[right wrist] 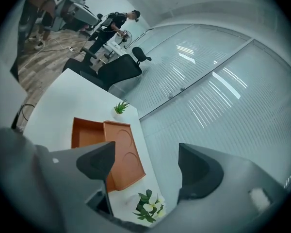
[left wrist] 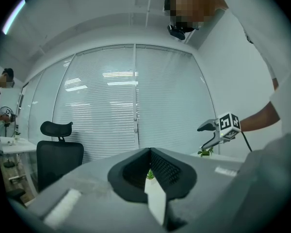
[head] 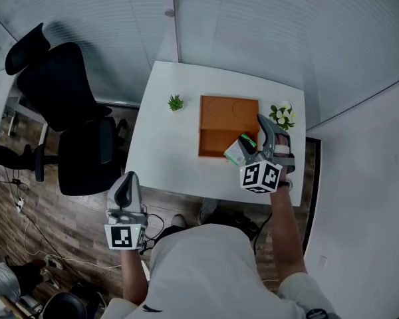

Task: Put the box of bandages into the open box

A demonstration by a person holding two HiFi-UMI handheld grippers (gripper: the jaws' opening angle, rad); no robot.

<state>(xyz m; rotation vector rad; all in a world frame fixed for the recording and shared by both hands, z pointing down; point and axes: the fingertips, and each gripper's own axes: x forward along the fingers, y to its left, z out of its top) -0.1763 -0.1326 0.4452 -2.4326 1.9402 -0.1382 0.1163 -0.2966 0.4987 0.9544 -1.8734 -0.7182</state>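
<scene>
On the white rectangular table (head: 163, 148) the orange open box (head: 213, 142) lies with its lid folded back. The right gripper (right wrist: 148, 161) hangs over the box's near right corner with its jaws spread wide and nothing between them. The left gripper (left wrist: 149, 152) is pressed closed and empty, low off the table's near left edge. The small white-and-green box of bandages (head: 237, 151) sits just beside the right jaws at that corner; whether it lies inside the tray or on its rim I cannot tell. Lift straight up, jaws kept wide so they don't drag it, and nudge it flat if it's perched
</scene>
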